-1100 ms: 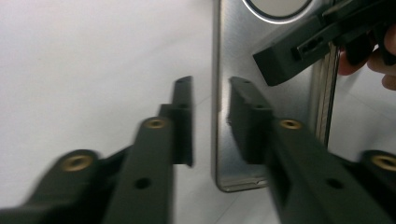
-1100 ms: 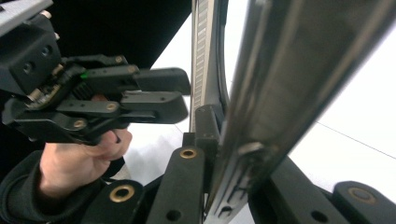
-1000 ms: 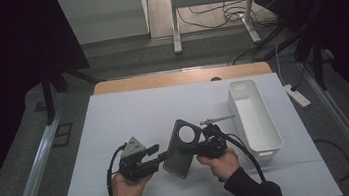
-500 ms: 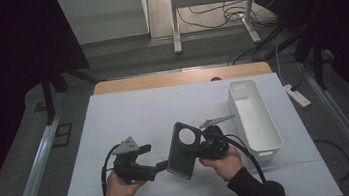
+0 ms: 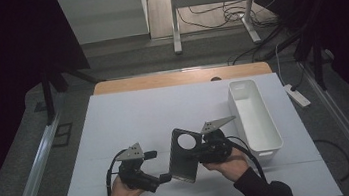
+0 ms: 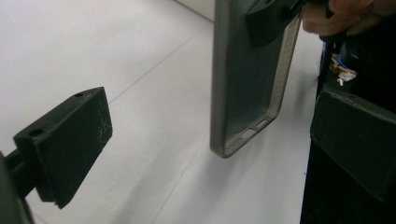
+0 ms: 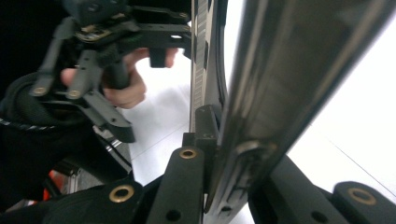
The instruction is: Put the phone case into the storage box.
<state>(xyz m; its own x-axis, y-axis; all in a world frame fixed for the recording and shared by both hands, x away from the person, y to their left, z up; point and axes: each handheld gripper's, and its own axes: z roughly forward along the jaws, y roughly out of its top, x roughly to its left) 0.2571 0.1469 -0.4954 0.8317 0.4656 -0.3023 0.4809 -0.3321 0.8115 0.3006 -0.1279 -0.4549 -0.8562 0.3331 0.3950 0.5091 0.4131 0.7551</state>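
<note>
Your right gripper (image 5: 198, 151) clamps a dark grey phone case (image 5: 185, 156)

It has 1 round hole, tilted upright; your left gripper (image 5: 163, 167) gapes beside it; white table (image 5: 129, 118), dim room.

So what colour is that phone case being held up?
Dark smoky grey, slightly see-through at its rim. The phone case shows best in the left gripper view.

phone case (image 7: 280, 93) edge-on, clamped between fingers (image 7: 180, 186) | left gripper (image 7: 116, 28) beyond
</note>
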